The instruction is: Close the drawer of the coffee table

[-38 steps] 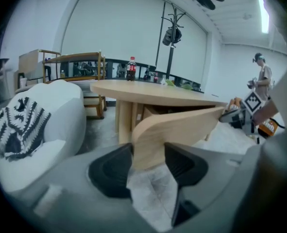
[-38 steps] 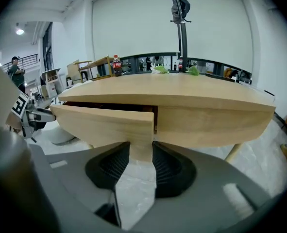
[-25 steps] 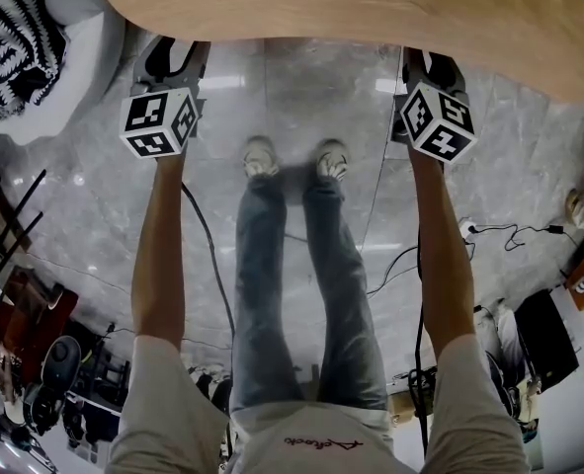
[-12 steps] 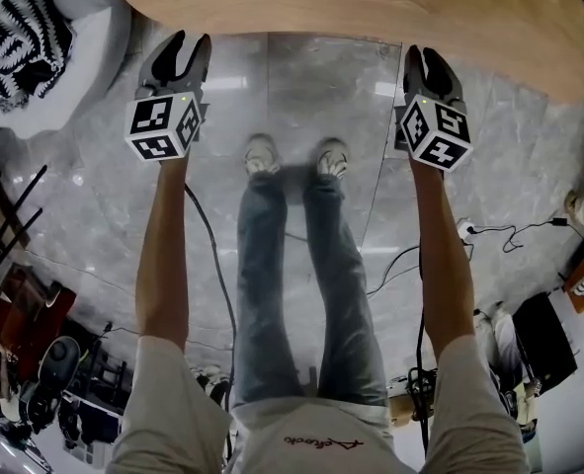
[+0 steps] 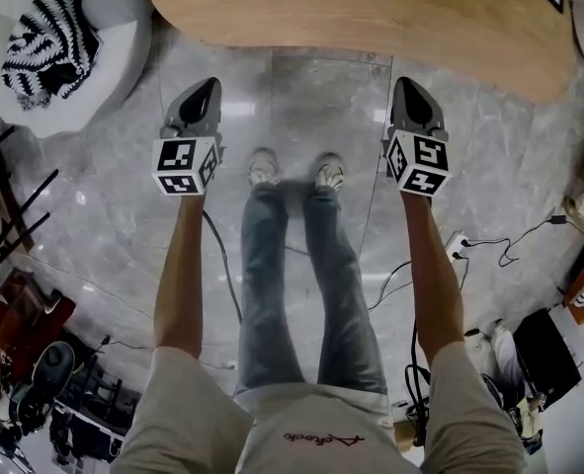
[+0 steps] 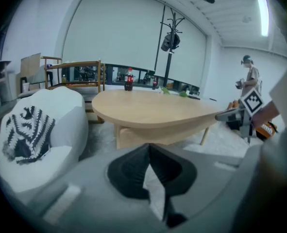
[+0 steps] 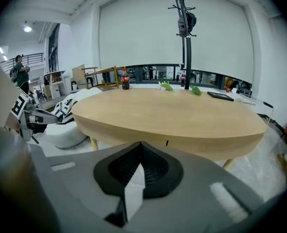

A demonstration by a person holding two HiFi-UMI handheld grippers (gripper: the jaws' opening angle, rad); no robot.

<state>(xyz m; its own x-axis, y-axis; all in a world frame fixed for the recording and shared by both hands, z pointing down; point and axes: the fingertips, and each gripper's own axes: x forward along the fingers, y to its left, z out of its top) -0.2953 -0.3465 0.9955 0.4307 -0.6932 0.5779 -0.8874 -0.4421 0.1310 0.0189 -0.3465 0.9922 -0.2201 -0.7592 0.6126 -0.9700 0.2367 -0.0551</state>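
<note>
The coffee table [image 5: 371, 13] has an oval light-wood top and fills the top of the head view. In the right gripper view its front band [image 7: 182, 147] looks flush, with one thin dark seam [image 7: 167, 143] and no drawer sticking out. My left gripper [image 5: 201, 95] hangs over the floor a little short of the table's edge. It is shut and holds nothing, and its tips [image 6: 149, 145] meet. My right gripper [image 5: 408, 92] stands level with it to the right, also shut and empty [image 7: 141, 143]. Neither gripper touches the table.
A white pouf with a black-and-white striped cushion [image 5: 49, 38] stands left of the table. Cables and a power strip [image 5: 464, 240] lie on the marble floor at right. My feet [image 5: 292, 166] are between the grippers. A cola bottle [image 7: 125, 81] and small items stand on the table's far side.
Both grippers have drawn back from under the table's edge toward me and risen. Their jaws, open half a second ago, are now shut.
</note>
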